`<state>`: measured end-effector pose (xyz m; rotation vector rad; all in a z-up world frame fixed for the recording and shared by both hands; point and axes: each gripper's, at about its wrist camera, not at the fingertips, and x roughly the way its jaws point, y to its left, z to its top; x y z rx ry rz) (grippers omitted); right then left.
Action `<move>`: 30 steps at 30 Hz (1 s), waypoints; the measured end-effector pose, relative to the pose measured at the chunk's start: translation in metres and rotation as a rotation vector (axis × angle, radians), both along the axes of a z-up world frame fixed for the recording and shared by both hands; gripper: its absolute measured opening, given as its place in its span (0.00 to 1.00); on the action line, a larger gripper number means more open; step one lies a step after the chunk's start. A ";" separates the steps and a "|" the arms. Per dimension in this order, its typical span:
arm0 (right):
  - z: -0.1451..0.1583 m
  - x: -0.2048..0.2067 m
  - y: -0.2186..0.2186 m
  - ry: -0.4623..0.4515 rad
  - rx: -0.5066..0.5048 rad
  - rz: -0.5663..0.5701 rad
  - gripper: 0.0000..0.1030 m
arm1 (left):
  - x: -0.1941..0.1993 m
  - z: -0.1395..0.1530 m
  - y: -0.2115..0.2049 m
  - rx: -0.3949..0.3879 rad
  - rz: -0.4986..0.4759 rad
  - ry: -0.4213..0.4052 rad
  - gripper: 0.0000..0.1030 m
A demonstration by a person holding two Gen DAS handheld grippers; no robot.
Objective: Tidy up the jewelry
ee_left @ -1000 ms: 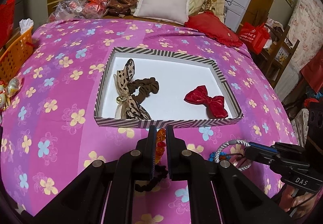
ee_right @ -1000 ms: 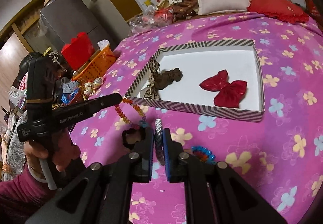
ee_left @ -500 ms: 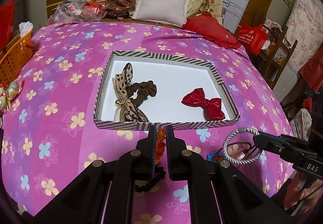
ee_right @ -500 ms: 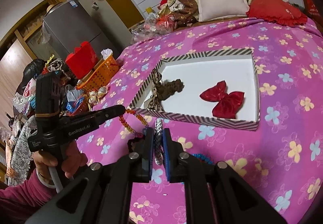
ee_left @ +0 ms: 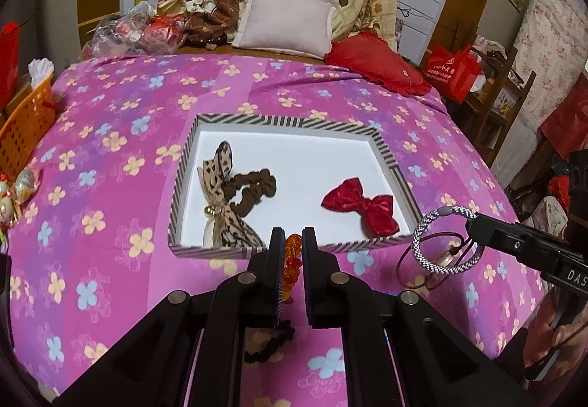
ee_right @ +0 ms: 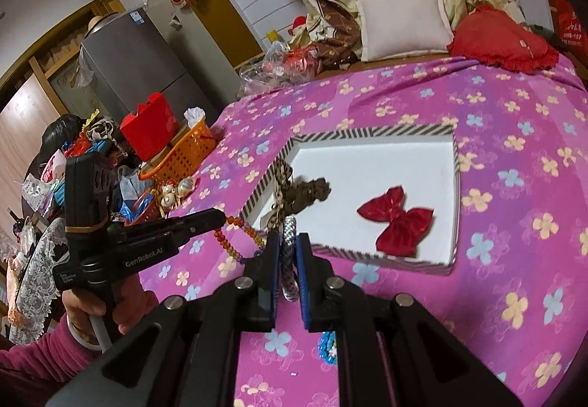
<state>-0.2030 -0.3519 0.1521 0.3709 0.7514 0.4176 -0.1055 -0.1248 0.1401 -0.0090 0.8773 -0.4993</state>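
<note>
Ahead, striped tray (ee_left: 389, 164) holds red bow (ee_left: 362, 205); left gripper (ee_left: 293, 245) clenches orange beads (ee_left: 292, 254), right gripper (ee_right: 289, 249) braided bracelet (ee_right: 289, 256).

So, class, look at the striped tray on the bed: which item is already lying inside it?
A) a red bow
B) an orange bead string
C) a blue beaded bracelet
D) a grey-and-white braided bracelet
A: the red bow lies on the white floor of the striped tray, while the orange bead string and the braided bracelet are each held in a gripper outside it.
</note>
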 end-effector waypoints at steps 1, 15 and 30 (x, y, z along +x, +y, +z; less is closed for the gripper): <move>0.003 0.001 -0.001 -0.005 -0.001 -0.002 0.09 | 0.002 0.002 -0.001 0.000 0.001 -0.004 0.00; 0.018 0.030 -0.021 -0.022 -0.003 -0.033 0.09 | 0.034 0.028 -0.028 0.026 -0.007 -0.055 0.00; 0.007 0.064 -0.033 0.005 -0.001 -0.048 0.09 | 0.059 0.010 -0.061 0.062 -0.037 -0.037 0.00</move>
